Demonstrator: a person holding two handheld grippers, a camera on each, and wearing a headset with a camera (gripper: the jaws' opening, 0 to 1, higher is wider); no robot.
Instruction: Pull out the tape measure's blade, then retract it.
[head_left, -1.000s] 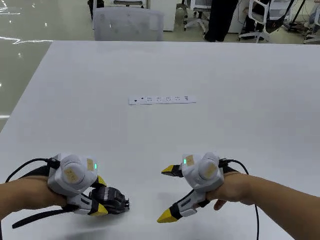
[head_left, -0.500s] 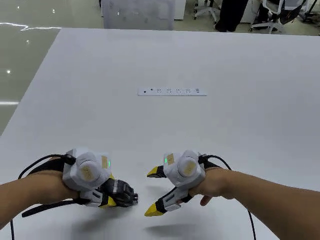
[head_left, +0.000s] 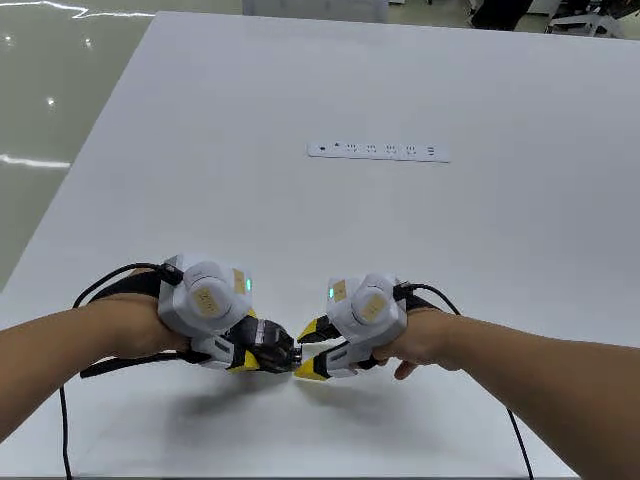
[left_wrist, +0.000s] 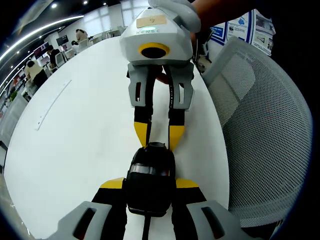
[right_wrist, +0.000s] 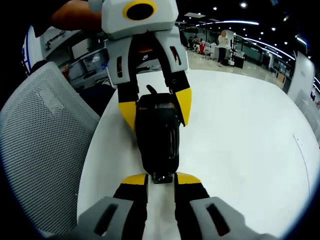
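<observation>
My left gripper (head_left: 262, 350) is shut on a black tape measure (head_left: 272, 347), low over the near edge of the white table (head_left: 300, 230). In the left gripper view the case (left_wrist: 150, 182) sits between the yellow fingertips (left_wrist: 114, 183). The right gripper (head_left: 309, 351) faces it, fingertips nose to nose with the left ones. Its jaws have narrowed onto the small end hook (right_wrist: 160, 177) at the front of the case (right_wrist: 157, 135). No blade shows outside the case. In the left gripper view the right gripper (left_wrist: 158, 136) comes in from the top.
A white power strip (head_left: 378, 151) lies flat at mid table, well beyond both grippers. A grey mesh chair (left_wrist: 260, 125) stands just off the near table edge, under my arms. Black cables trail from both grippers across the table.
The right gripper has moved left up to the tape measure and its jaws have narrowed from wide open onto the hook. The left gripper has kept its hold. The head camera has tilted down.
</observation>
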